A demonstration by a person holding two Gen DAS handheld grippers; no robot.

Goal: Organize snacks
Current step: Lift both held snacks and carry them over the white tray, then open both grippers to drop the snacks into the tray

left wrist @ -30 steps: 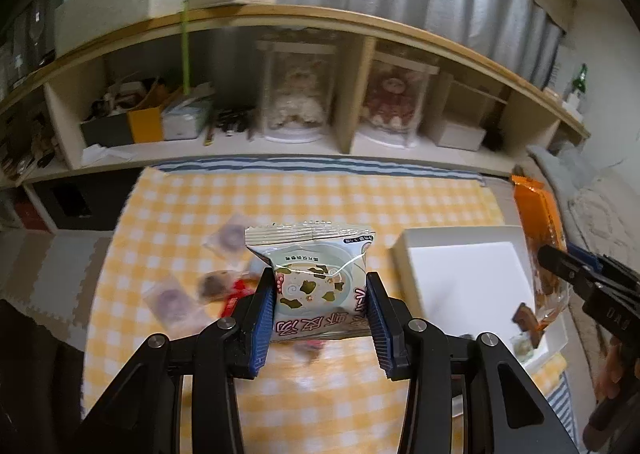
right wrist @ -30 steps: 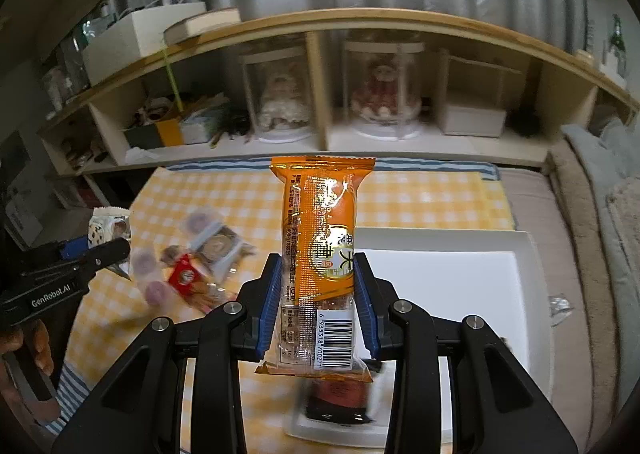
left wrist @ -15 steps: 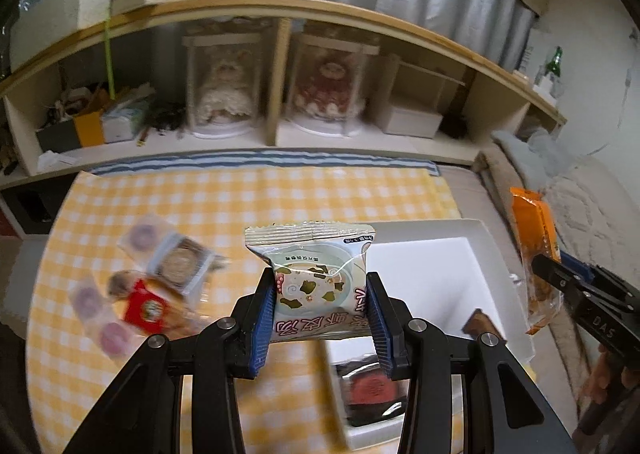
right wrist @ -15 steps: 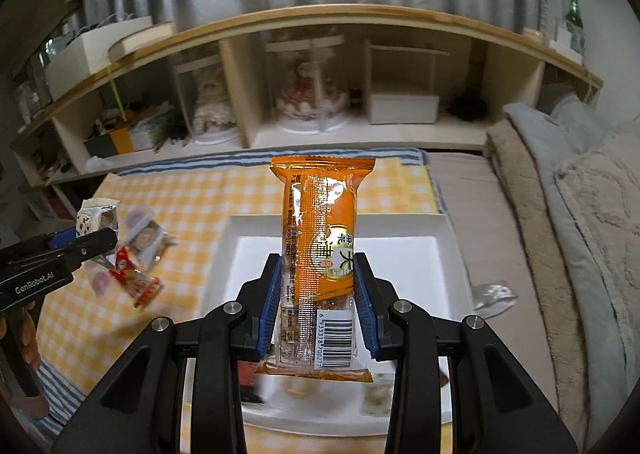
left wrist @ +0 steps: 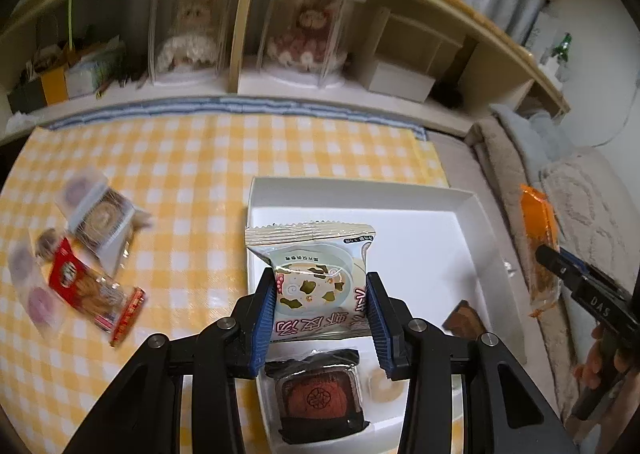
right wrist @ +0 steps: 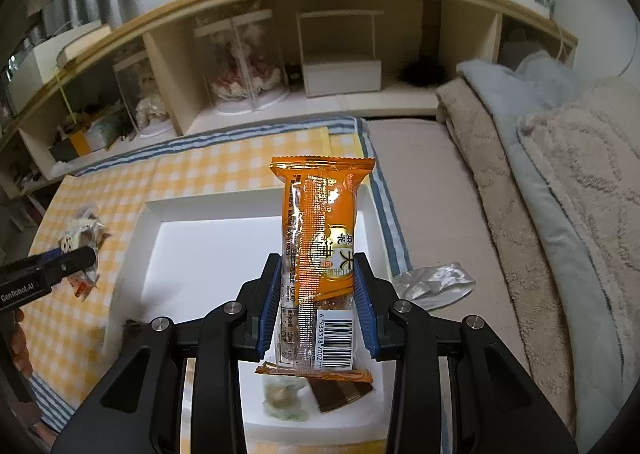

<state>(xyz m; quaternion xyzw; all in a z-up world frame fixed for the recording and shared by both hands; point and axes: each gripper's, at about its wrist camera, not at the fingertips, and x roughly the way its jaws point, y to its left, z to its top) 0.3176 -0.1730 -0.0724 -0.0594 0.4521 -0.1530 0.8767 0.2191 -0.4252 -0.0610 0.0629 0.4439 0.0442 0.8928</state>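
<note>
The left gripper (left wrist: 322, 318) pinches a pale green snack packet (left wrist: 316, 274) above the white tray (left wrist: 472, 210). The right gripper (right wrist: 316, 306) clamps an upright orange snack bar (right wrist: 320, 238) over the same tray. Only the left view shows loose snacks (left wrist: 84, 262) left of the tray; only the right view shows a crumpled silver wrapper (right wrist: 434, 280) to the tray's right.

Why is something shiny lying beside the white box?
A crumpled silver wrapper lies on the beige mat, just outside the white box's right wall. It looks empty and stray, apart from the snacks.
</note>
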